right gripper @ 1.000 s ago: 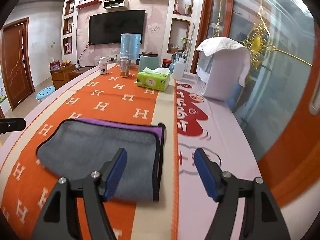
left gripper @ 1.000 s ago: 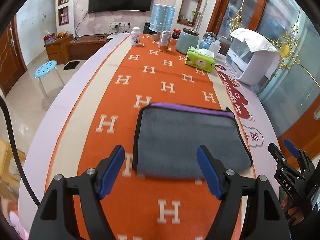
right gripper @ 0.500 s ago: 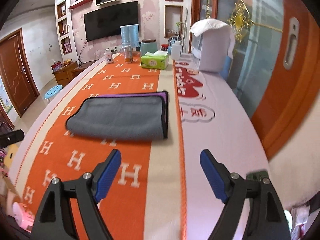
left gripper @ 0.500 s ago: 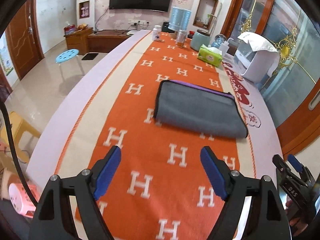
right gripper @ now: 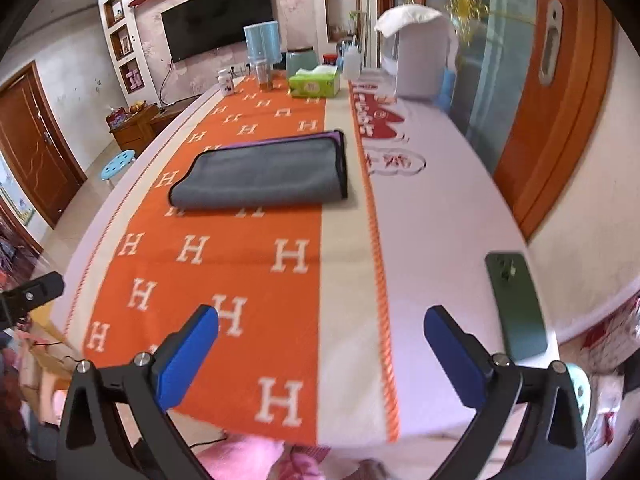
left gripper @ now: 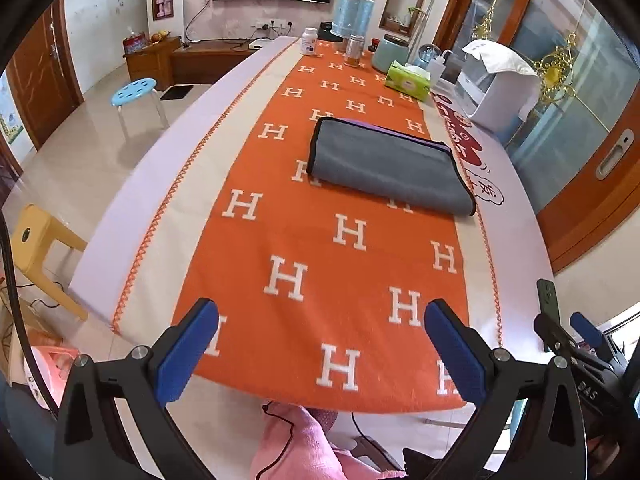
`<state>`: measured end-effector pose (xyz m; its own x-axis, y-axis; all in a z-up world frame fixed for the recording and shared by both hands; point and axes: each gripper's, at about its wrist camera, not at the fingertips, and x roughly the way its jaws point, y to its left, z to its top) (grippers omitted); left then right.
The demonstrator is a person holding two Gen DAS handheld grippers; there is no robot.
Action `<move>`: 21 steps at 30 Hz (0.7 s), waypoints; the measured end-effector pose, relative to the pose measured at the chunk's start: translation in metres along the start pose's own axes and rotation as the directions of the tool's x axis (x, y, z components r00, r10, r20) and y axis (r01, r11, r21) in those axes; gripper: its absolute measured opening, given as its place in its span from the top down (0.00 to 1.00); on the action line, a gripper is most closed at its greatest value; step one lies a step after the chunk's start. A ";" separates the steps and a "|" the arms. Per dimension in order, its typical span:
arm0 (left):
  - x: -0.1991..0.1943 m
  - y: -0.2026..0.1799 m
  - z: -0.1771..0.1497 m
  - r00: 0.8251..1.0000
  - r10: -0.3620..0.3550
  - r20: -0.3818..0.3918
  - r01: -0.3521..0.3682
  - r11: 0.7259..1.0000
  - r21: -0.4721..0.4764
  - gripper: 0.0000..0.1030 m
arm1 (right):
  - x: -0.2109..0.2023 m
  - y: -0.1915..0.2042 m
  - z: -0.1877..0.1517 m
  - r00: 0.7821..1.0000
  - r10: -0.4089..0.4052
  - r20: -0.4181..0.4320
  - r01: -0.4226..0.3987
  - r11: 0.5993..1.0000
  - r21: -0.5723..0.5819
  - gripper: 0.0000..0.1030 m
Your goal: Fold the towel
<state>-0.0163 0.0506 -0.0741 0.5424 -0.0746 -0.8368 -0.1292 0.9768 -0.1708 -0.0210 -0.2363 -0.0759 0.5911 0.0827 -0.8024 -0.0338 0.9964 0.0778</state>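
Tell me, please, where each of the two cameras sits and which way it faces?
Left wrist: on the left gripper, above the table's near end, facing along the orange cloth to the folded towel; its own open fingers show, with the right gripper at lower right.
Right wrist: on the right gripper, facing the same way; its open fingers show, part of the left gripper at the left edge, a phone on the right.
Shared: towel, cloth, tissue box, TV.
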 end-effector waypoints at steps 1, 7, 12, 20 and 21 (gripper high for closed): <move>-0.004 -0.001 -0.001 1.000 0.002 0.002 -0.002 1.000 0.006 0.01 | -0.003 0.001 -0.001 1.000 0.005 -0.005 -0.005 1.000 0.005 0.00; -0.029 -0.008 0.001 1.000 -0.006 0.024 0.005 0.999 0.041 0.01 | -0.033 0.010 0.001 0.999 0.052 -0.013 -0.052 0.998 0.041 0.00; -0.051 -0.014 0.004 0.999 0.002 0.037 -0.004 0.997 0.074 0.01 | -0.054 0.021 0.008 0.995 0.098 -0.032 -0.096 0.993 0.075 0.00; -0.069 -0.019 0.012 0.999 -0.018 0.051 0.011 0.991 0.133 0.01 | -0.074 0.047 0.011 0.996 0.090 -0.023 -0.088 0.993 0.073 0.00; -0.070 -0.019 0.012 0.998 -0.018 0.053 0.011 0.991 0.135 0.01 | -0.076 0.051 0.011 0.996 0.082 -0.019 -0.081 0.994 0.070 0.00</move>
<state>-0.0417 0.0396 -0.0057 0.5876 -0.0818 -0.8050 -0.0102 0.9940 -0.1085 -0.0585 -0.1918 -0.0047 0.5708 0.1648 -0.8044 -0.0247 0.9827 0.1838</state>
